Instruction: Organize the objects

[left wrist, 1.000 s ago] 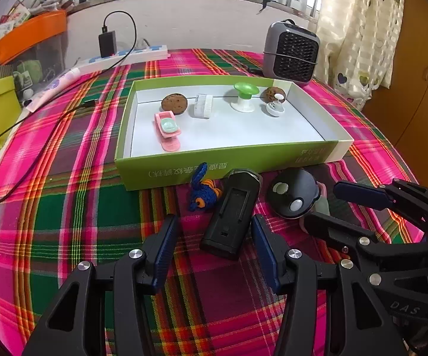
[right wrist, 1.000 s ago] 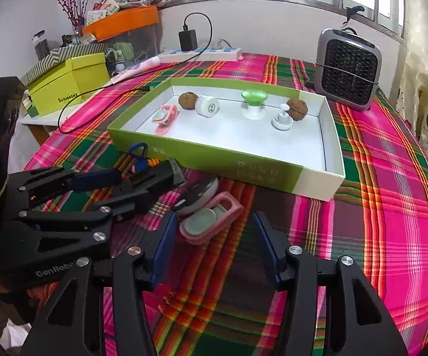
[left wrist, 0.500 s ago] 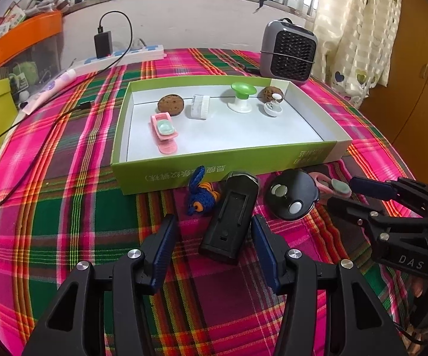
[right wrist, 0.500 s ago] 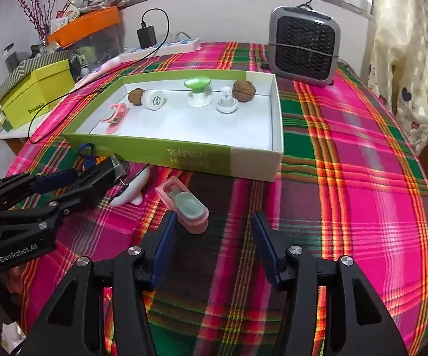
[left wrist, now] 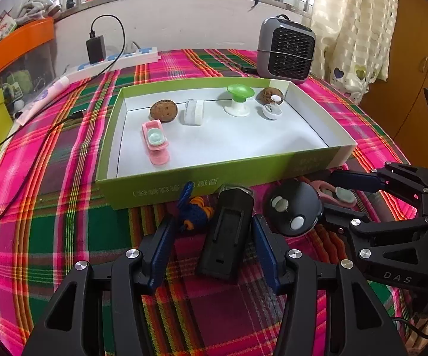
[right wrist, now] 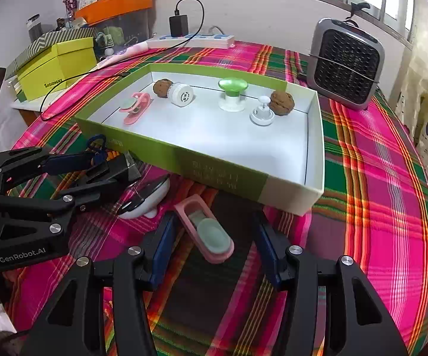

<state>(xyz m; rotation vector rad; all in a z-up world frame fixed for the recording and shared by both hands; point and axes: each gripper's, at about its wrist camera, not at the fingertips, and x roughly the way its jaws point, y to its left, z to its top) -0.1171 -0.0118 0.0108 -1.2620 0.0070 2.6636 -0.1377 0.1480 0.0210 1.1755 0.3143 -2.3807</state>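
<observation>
I'm holding both grippers low over the plaid tablecloth, just in front of the green tray. Left gripper is sitting roughly half open with the black rectangular device lying between its fingers — pads look apart from its sides, nothing gripped. Right gripper is likewise part open and straddling the loose pink clip, also not pinched as far as I can see.

For the step in hand, I'm judging both as lined up for a pick. I'd be squaring each pair of fingers across the narrow width of its item before closing, since the clip is lying skewed to the right gripper's axis and could twist out. The round black disc and the blue crocheted toy are crowding the left gripper's fingers, so I'd be closing slowly to avoid dragging them.

Further back, the tray is already holding a second pink clip, two walnuts, a white jar, a green-topped stand and a small white knob — plenty of bare floor in the near half.

Hard to read: whether either gripper's fingertips are touching the cloth, what the disc is, and the tray's printed text. The person holding the rig is staying out of frame.
</observation>
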